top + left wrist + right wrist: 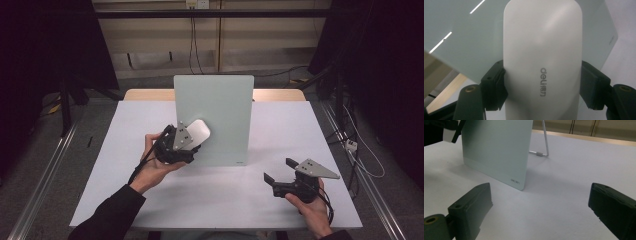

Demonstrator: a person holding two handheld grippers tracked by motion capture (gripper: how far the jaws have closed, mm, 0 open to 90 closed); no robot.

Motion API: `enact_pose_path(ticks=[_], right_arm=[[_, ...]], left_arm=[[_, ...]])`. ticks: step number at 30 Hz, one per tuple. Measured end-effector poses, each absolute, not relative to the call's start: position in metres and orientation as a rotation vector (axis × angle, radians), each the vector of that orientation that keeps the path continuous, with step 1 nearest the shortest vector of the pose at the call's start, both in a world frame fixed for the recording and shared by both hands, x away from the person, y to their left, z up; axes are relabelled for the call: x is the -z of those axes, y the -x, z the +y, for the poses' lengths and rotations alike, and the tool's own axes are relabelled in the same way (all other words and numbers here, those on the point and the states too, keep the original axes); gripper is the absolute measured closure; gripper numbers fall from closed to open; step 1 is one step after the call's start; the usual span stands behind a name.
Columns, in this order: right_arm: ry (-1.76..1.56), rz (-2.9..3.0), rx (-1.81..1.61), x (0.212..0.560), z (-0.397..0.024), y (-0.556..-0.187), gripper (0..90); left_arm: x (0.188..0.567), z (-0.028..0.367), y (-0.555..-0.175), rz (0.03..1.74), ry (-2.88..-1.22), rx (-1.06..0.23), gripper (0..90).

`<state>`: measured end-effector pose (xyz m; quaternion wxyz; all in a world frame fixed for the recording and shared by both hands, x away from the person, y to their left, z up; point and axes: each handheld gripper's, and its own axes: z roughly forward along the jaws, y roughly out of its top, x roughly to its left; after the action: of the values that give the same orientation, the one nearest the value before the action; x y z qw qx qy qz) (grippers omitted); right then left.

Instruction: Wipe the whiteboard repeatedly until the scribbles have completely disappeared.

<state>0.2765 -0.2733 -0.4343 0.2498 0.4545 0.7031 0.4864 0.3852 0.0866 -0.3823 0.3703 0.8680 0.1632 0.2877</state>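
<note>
Left gripper (192, 141) clamps the white eraser (197, 131), long axis pointing 2 o'clock against the board (225, 105); its near end is hidden. Right gripper (278, 170) gapes empty.

Left tool (192, 141) holds white eraser (197, 131) against upright board (220, 107).

I logged a white-topped bench (150, 200) with a wooden edge at its far side, on grey floor (45, 150). Beige back wall (150, 35) carried hanging cables (192, 45); dark curtains (385, 75) flanked both sides.
</note>
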Motion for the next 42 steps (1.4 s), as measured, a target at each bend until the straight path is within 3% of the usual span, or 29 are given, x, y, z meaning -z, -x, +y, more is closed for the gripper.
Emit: enact_pose_path(ticks=[18, 42], right_arm=[[-1.241, 1.914, -1.322, 0.434, -0.274, -0.276, 4.9], [-1.242, 1.914, -1.322, 0.434, -0.274, -0.276, 4.9]], left_arm=[[0.415, 0.077, -0.373, 0.364, -2.335, -0.639, 31.2], [0.379, 0.109, -0.386, 0.507, -2.178, -0.694, 31.2]])
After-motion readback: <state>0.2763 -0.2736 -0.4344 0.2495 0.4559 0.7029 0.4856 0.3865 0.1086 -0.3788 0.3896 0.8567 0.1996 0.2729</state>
